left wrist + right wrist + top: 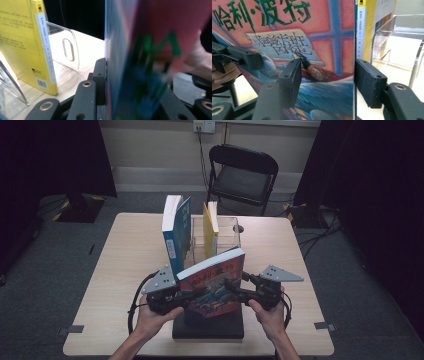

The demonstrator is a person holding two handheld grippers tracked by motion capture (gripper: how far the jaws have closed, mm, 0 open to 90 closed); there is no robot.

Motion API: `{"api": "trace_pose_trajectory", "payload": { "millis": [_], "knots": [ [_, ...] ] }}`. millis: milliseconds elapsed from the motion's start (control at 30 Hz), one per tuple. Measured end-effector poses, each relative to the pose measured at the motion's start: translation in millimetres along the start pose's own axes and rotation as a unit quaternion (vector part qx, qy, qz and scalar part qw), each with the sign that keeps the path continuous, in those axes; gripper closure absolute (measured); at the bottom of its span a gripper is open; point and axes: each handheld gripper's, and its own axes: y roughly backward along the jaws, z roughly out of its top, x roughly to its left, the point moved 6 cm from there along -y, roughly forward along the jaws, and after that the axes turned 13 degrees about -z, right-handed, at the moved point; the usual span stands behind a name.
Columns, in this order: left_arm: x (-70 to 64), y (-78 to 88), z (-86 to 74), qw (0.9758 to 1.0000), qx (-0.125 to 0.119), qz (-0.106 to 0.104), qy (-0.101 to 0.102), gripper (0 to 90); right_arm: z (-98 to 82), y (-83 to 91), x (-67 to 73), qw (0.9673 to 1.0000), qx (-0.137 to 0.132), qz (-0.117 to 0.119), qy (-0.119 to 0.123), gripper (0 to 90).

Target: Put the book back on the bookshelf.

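Wooden table (130, 265); left gripper (172, 299) clamps red-covered book (215, 282) at 9 o'clock; right gripper (239, 290) straddles 3 o'clock edge, jaws gapped; close before slotting into acrylic rack (227, 232).

Overhead forward-down — tool cameras close (shared book (215, 285))

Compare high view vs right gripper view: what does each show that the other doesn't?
High view adds the folding chair, the upright blue book and the black block below the lifted book. Right gripper view adds readable green title lettering on the red book and its own fingers up close. Shared: red book, yellow book, clear stand.
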Motion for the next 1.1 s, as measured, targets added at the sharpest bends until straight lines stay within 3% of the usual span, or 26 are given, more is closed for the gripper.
{"api": "trace_pose_trajectory", "payload": {
  "millis": [167, 300, 433, 667, 733, 767, 833, 1100],
  "knots": [
    [0.3, -2.9, 3.0, 0.9999, 0.002, -0.002, 0.01, 69.6, -0.3, 2.0, 0.2, 1.0, 0.002, 0.005, 0.001, 40.8],
    [0.5, -5.4, 6.3, 0.9994, 0.029, 0.018, 0.005, 72.0, 0.0, 1.4, 0.6, 1.0, 0.003, 0.003, 0.001, 40.8],
    [1.2, -4.7, 6.4, 0.9994, 0.028, 0.012, 0.014, 70.4, 0.5, 0.4, 1.0, 1.0, 0.004, 0.0, 0.003, 40.6],
    [0.8, -8.3, 0.0, 0.9994, 0.023, 0.025, -0.001, 69.6, 1.6, -1.4, 1.6, 0.9999, 0.01, -0.001, 0.007, 39.7],
    [-0.7, -8.7, 0.0, 0.9997, 0.018, 0.017, 0.003, 66.8, 1.6, -1.4, 1.7, 0.9999, 0.009, -0.001, 0.01, 39.6],
    [-1.2, -9.1, 0.1, 0.9996, 0.017, 0.023, 0.003, 66.5, 1.6, -1.3, 1.6, 0.9999, 0.01, 0.0, 0.009, 39.6],
    [-1.4, -8.7, -0.4, 0.9991, 0.021, 0.035, -0.011, 72.9, 1.7, -1.5, 1.4, 0.9999, 0.01, 0.002, 0.009, 39.6],
    [-3.2, -7.7, -1.3, 0.9994, 0.016, 0.03, -0.008, 74.5, 0.8, -2.7, -0.3, 0.9997, 0.018, 0.016, 0.003, 35.1]
  ]
}}
